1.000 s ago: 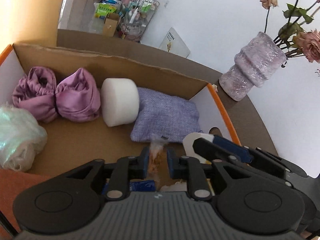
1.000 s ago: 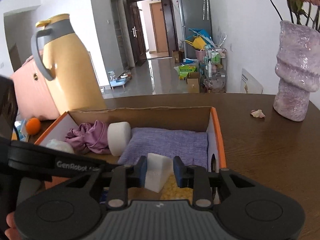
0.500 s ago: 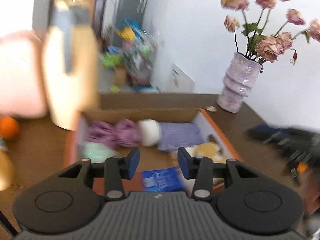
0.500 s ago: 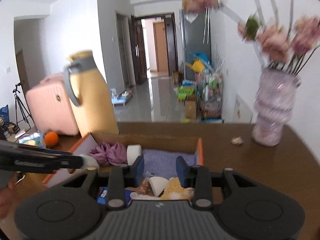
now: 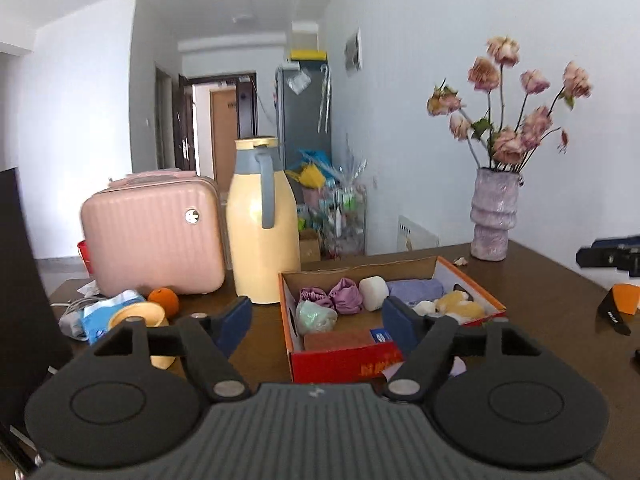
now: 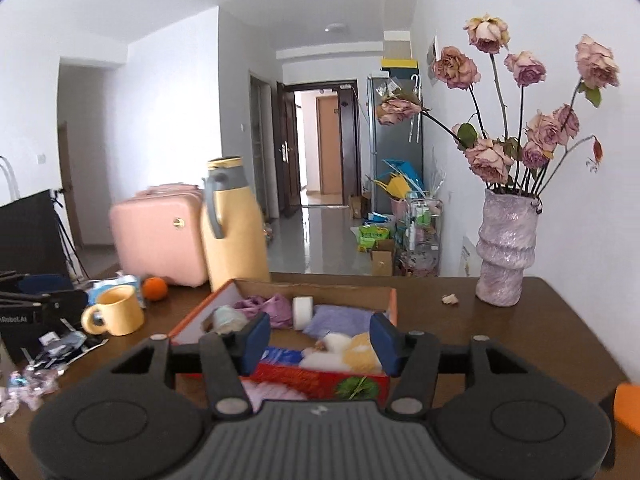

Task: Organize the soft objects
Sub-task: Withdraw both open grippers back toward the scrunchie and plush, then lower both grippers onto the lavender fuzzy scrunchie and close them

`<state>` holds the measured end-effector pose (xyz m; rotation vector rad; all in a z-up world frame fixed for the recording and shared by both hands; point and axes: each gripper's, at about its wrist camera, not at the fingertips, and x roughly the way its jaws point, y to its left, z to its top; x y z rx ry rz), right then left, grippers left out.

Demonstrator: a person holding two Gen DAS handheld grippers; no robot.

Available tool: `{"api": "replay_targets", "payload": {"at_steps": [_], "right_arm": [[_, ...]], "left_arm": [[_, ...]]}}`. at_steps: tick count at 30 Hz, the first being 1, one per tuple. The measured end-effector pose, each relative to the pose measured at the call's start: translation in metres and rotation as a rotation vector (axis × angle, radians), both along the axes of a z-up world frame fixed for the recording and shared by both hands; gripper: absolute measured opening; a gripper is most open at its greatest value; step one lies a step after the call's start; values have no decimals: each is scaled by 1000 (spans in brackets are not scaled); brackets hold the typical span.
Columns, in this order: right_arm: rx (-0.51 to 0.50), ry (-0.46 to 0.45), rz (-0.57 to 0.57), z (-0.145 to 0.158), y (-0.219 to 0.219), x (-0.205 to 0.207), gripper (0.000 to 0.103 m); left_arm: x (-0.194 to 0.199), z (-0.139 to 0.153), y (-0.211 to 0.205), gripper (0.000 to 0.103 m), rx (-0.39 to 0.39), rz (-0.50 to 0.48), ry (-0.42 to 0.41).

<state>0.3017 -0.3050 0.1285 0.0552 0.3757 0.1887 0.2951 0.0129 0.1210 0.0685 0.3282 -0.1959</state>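
An orange-edged cardboard box [image 5: 472,280] [image 6: 394,304] sits on the brown table and holds soft items. Among them are purple scrunchies [image 5: 332,298], a white foam cylinder [image 5: 374,298] [image 6: 302,312], a lavender cloth [image 5: 416,290] [image 6: 340,318], a yellow plush [image 5: 460,306] [image 6: 360,354] and a pale green bundle [image 5: 316,316]. My left gripper [image 5: 316,322] hangs back from the box's near left corner, jaws opening, nothing between them. My right gripper [image 6: 320,340] floats before the box's near end, jaws also opening and empty.
A yellow thermos jug [image 5: 262,220] and a pink case [image 5: 154,236] stand left of the box, with an orange [image 5: 164,300] and a yellow mug [image 6: 118,312] nearby. A purple vase [image 6: 504,256] of dried roses stands at the back right. Clutter covers the table's left edge.
A second ago both grippers were low over the box, shut on small soft pieces. Both have let go, widened their jaws and drawn back and upward from the box.
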Motion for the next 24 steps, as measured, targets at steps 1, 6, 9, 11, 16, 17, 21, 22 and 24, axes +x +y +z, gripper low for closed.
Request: {"api": "replay_targets", "payload": {"at_steps": [1,6,9,11,16,17,21,22,24], "right_arm": [[7,-4,8,-7,3,-14,54],[2,-5,33,-54,23,-85,54],[30,28,46,-82,32,-123,54],[68,65,67,-97,34,-136,54],[65,115,66,-110,40,-135,54],[77,107,59,-109,39,-133,54],[150,109,51,-111,31,-116,53],[163,116,45,-112,28,-106,53],[183,126,30,-115,25,-81,51]], "left_arm": [[-14,-7,1,75,0,5,-4],[-86,-46,8,76,-72,-33,1],[-116,-69,11,77,-114,-43,37],[-122,-80,11,76,-133,-54,88],[-110,-85,-1,74,-123,-90,111],[-106,-86,-2,74,-136,-96,115],[-72,-88,-10,74,-174,-121,145],[-59,-90,-12,73,-185,-128,152],[-26,-92,-18,73,-205,-143,184]]}}
